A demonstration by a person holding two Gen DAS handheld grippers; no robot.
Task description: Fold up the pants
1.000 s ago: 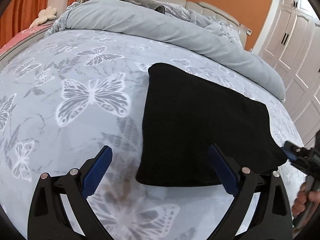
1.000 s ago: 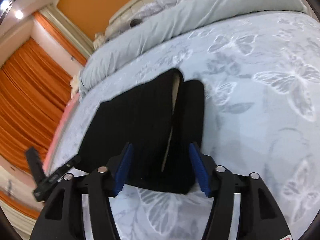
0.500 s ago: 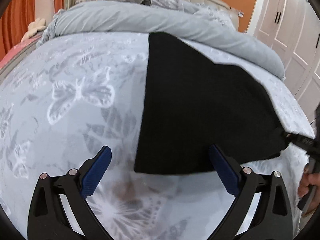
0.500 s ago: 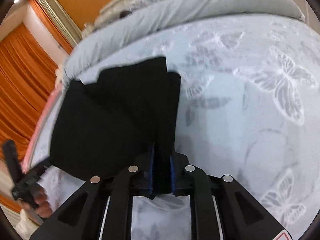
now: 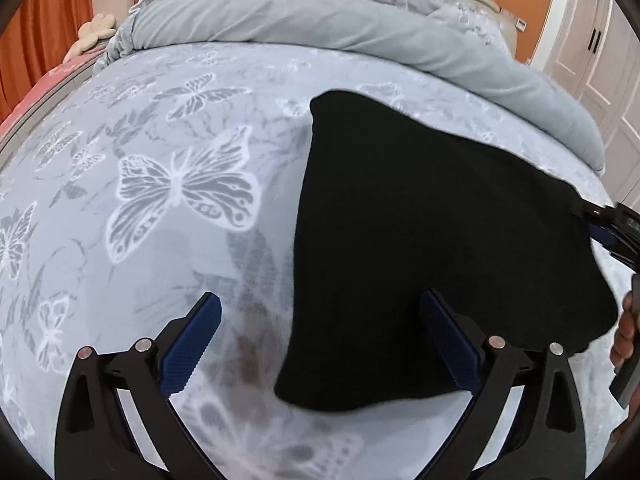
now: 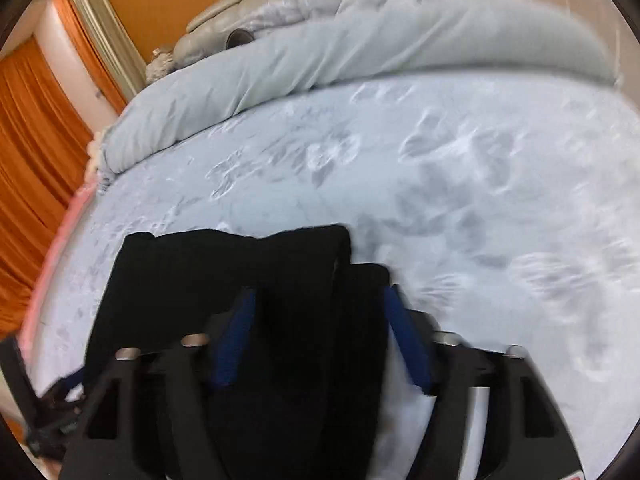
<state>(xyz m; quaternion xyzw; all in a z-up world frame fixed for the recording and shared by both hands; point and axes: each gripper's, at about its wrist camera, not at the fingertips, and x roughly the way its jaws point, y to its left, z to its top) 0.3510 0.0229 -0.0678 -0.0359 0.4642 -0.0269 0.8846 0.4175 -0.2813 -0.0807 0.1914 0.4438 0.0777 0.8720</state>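
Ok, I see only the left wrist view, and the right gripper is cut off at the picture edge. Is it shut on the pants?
Observer: No. In the right wrist view the right gripper is open. Its blue pads stand apart, with the black pants between them.
Operator: Does the fold show from that side?
Observer: Yes, though the picture is blurred. Toward the right pad, one rounded folded edge lies over a lower layer of the pants.
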